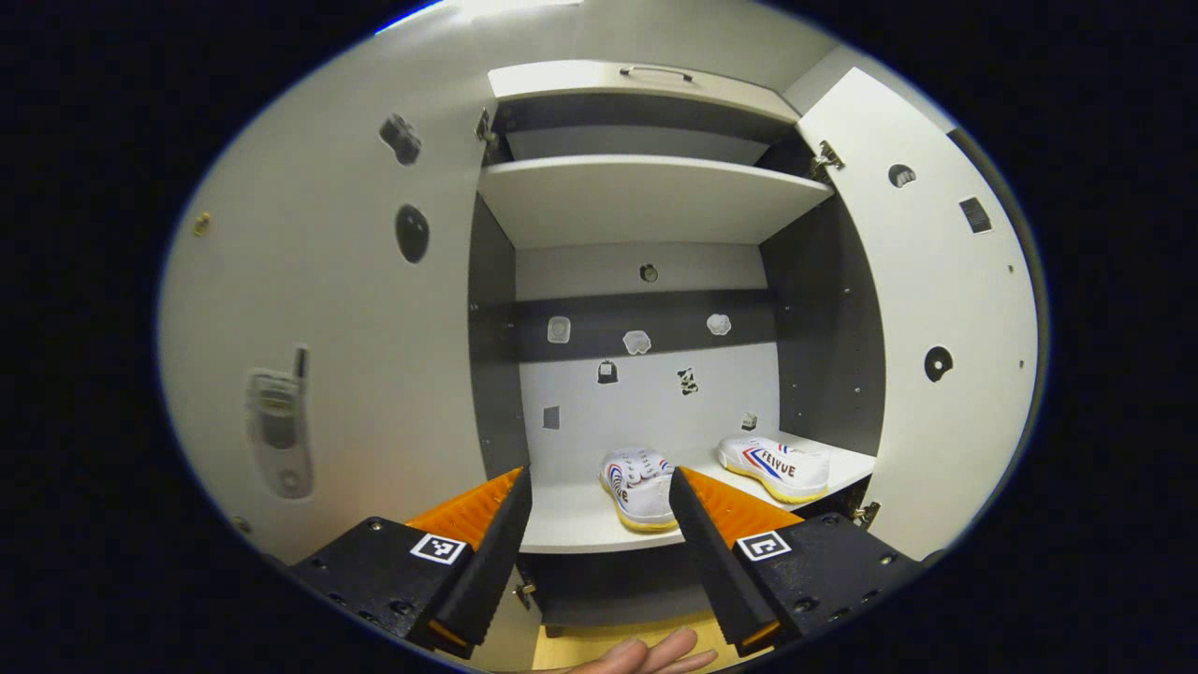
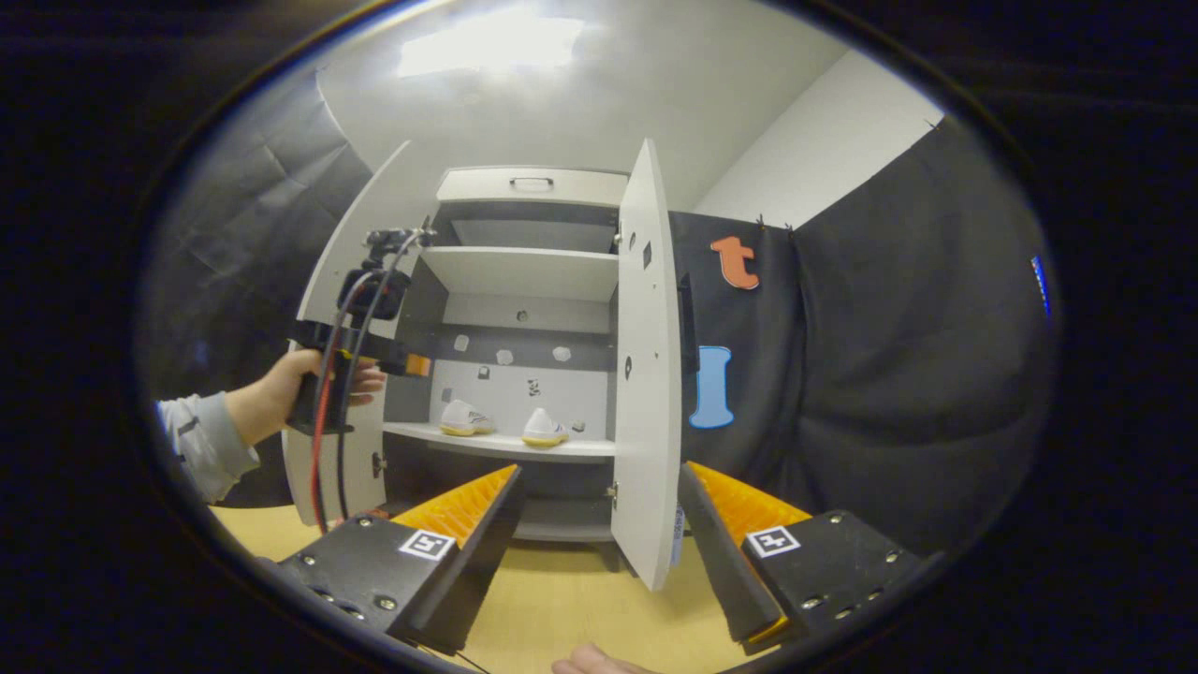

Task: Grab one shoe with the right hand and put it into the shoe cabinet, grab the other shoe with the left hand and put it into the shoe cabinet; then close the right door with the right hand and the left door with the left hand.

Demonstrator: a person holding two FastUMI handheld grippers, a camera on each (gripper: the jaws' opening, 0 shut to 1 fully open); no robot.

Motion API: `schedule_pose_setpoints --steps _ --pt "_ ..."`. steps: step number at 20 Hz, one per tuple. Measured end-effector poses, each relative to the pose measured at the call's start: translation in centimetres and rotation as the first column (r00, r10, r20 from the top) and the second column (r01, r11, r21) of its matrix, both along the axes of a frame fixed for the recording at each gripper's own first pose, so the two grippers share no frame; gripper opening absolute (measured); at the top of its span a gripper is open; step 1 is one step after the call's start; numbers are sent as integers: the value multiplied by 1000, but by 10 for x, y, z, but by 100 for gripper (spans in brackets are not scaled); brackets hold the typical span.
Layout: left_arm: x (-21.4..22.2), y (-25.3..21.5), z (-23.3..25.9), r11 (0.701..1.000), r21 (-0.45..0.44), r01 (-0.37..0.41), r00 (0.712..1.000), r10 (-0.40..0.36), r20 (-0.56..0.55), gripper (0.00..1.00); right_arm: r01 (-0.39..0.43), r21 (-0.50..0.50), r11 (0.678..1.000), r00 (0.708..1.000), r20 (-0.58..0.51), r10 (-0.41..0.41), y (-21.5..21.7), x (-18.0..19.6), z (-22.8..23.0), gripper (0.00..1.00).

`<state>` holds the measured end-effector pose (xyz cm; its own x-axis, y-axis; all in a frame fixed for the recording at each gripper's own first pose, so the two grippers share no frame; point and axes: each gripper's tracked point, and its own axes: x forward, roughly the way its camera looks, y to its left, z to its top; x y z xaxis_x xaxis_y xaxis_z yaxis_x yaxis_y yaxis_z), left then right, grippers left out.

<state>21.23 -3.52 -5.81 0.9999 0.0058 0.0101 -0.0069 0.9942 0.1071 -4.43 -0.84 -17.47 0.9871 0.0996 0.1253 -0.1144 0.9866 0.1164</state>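
A pale wooden floor point(image 2: 562, 599) runs under the shoe cabinet point(image 1: 646, 197), which stands against black cloth with a white wall above. Straight ahead of the left tool point(image 1: 599, 510), two white shoes rest on the lower shelf point(image 1: 571, 524): one shoe point(image 1: 638, 487) between its fingers, the other shoe point(image 1: 777, 466) to the right. Both doors stand open: left door point(image 1: 328, 328), right door point(image 2: 648, 374). The right tool point(image 2: 599, 524) faces the right door's edge. Both tools gape wide, holding nothing.

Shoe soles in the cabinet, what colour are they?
Yellow soles under white uppers, clearest in the left gripper view.
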Motion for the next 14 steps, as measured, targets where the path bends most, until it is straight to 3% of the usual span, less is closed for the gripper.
schedule_pose_setpoints --steps 4,8,14 --pt "-62 3 -16 996 86 28 999 -24 -47 91 17 -13 1000 1000 -19 -17 3 5 -4 98" --pt "-119 24 -26 991 133 -27 999 30 -23 91 -25 5 1000 999 -26 25 11 6 -3 97" --pt "-181 24 -43 1000 7 -1 998 1 -55 91 -74 55 996 997 -17 75 -3 9 24 97"
